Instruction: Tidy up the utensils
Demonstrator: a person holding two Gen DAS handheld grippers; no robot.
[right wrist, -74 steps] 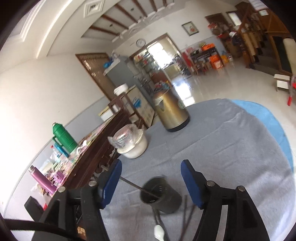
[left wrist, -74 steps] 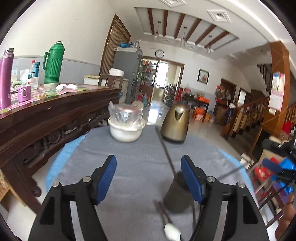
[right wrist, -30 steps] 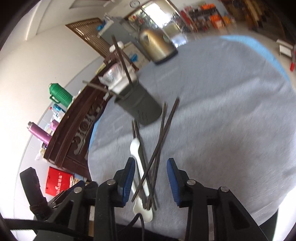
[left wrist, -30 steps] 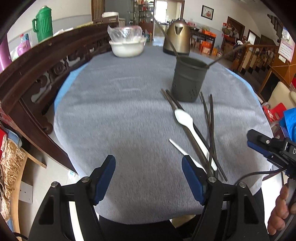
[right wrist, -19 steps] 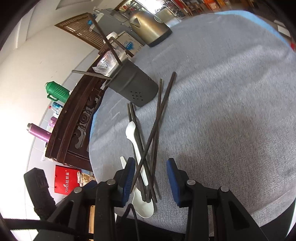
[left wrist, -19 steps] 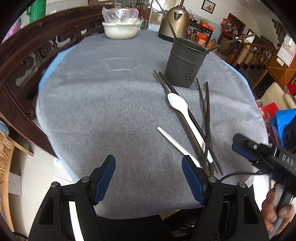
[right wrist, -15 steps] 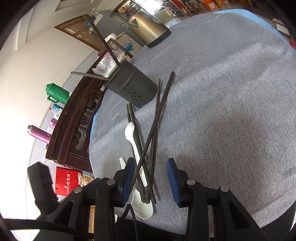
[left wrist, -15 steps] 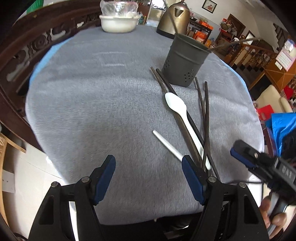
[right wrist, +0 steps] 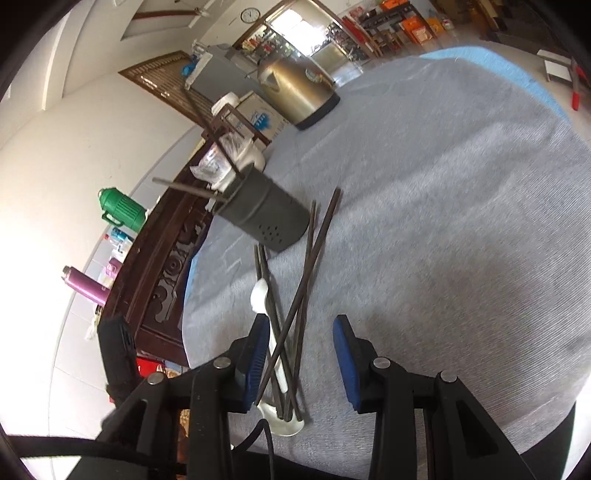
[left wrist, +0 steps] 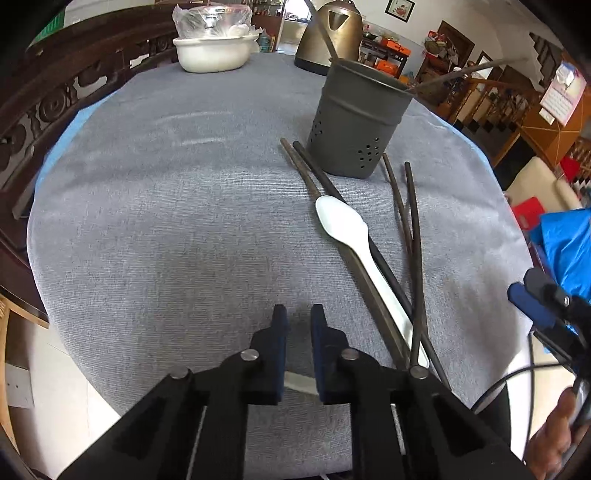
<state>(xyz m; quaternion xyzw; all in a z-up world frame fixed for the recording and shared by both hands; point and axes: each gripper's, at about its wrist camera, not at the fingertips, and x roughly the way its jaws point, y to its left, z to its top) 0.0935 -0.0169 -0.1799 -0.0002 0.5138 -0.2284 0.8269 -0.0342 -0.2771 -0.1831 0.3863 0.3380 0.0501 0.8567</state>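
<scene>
Grey cloth over a round tabletop (left wrist: 166, 221), with blue showing at the rim. Nearest, left claw (left wrist: 297, 314) pointing steeply down at the near edge, closing, pads nearly together, with a thin white stick (left wrist: 299, 384) caught across the narrow gap low between them. To its right, right claw (right wrist: 301, 325) held with pads apart and gripping nothing, straddling the near ends of the loose utensils from above; a hand (left wrist: 554, 435) on its handle at the corner of the left view. Under and just past that claw, a white spoon (left wrist: 343, 221) lying bowl-end away, on top of two dark chopsticks (left wrist: 314, 177) set side by side. Just right of these, two more dark chopsticks (left wrist: 415, 240), crossing near the tabletop edge and spreading apart toward the far end. Farther on, a dark grey perforated utensil holder (left wrist: 356, 122) standing upright, touching or nearly touching the far tips of the loose chopsticks, with two chopsticks already inside, leaning out over its rim. Beyond it, well apart, a white bowl (left wrist: 212, 51) covered in clear plastic, and a brass-coloured kettle (left wrist: 332, 29) at the far rim. Past the tabletop on the left, carved dark wooden furniture (left wrist: 55, 103) bearing a green thermos (right wrist: 122, 210) and a purple bottle (right wrist: 83, 284).
</scene>
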